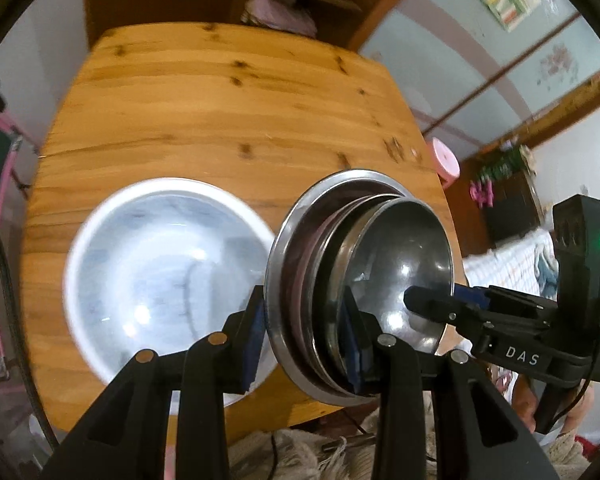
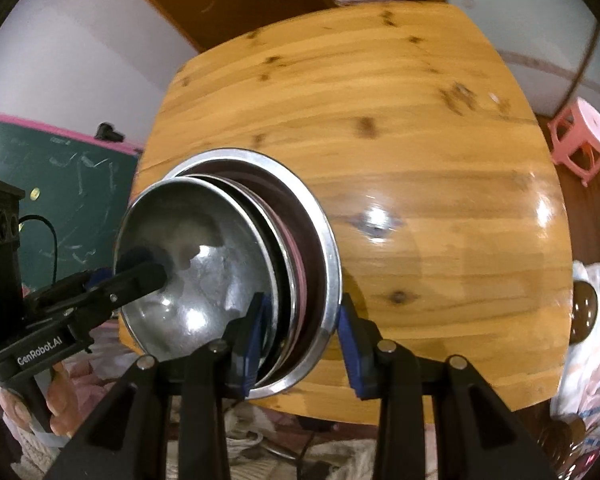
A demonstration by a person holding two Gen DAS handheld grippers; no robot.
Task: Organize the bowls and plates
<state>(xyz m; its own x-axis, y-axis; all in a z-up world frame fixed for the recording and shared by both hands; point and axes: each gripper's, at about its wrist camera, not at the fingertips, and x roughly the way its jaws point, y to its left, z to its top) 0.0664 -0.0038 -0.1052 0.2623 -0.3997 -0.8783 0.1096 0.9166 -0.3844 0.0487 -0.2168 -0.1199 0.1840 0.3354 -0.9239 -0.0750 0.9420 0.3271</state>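
A wooden desk [image 1: 228, 120] with a glossy, knotty plank top and rounded corners carries the things. On it, toward its near left part in the left wrist view, stands a large white bowl [image 1: 168, 272], upright with its mouth up. The rest of the top shows bare wood with light glare.

The right gripper [image 2: 300, 344] clamps the near rim of a tilted stack of steel bowls [image 2: 228, 264] above the wooden table [image 2: 420, 200], while the left gripper [image 2: 140, 276] reaches into the innermost bowl from the left, and a pink stool [image 2: 584, 140] stands far right.
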